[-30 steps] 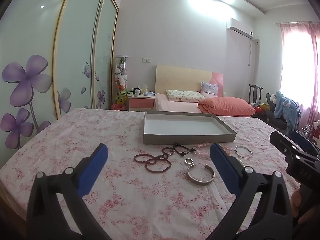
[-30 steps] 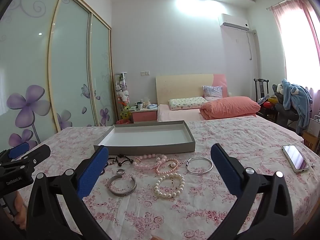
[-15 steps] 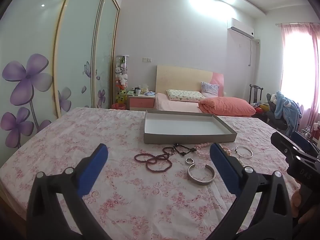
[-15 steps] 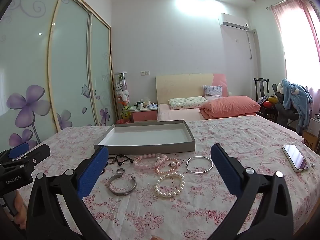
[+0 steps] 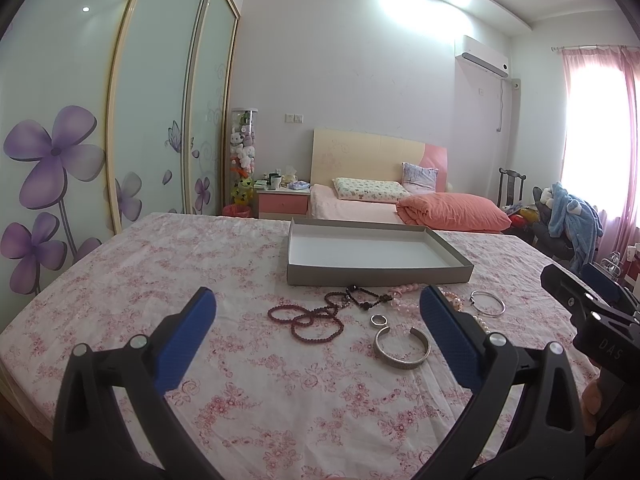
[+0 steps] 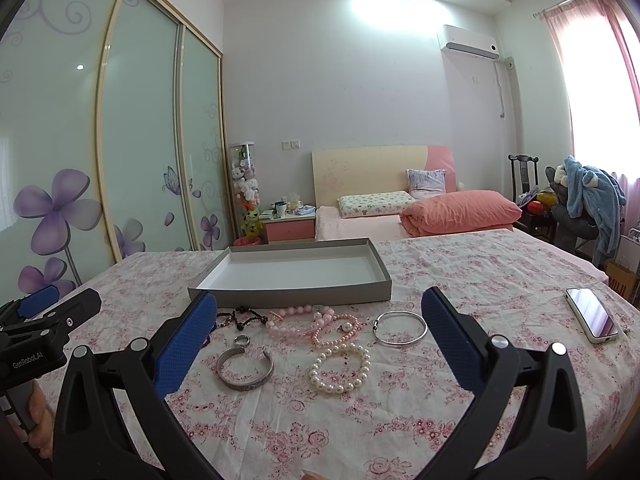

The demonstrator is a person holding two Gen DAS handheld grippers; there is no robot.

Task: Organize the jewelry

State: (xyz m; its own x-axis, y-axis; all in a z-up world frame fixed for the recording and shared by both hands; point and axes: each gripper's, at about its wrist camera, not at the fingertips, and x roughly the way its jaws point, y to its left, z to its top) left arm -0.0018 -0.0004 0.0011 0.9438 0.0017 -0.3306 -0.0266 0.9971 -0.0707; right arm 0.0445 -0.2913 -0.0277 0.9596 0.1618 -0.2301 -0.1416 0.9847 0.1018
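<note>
Two tongs (image 5: 316, 320) (image 6: 318, 320) agape | floral tablecloth (image 6: 480, 280) | bed (image 6: 380, 220) behind

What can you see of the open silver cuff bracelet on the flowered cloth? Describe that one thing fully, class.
The silver cuff bracelet is a broad band of grey metal, bent into a C with a gap on its far side. Its outer face looks faintly patterned. It lies flat on the flowered cloth, in front of the grey tray, just nearer than a small silver ring and left of the white pearl bracelet. Nothing grips it; it appears to touch only the cloth.
</note>
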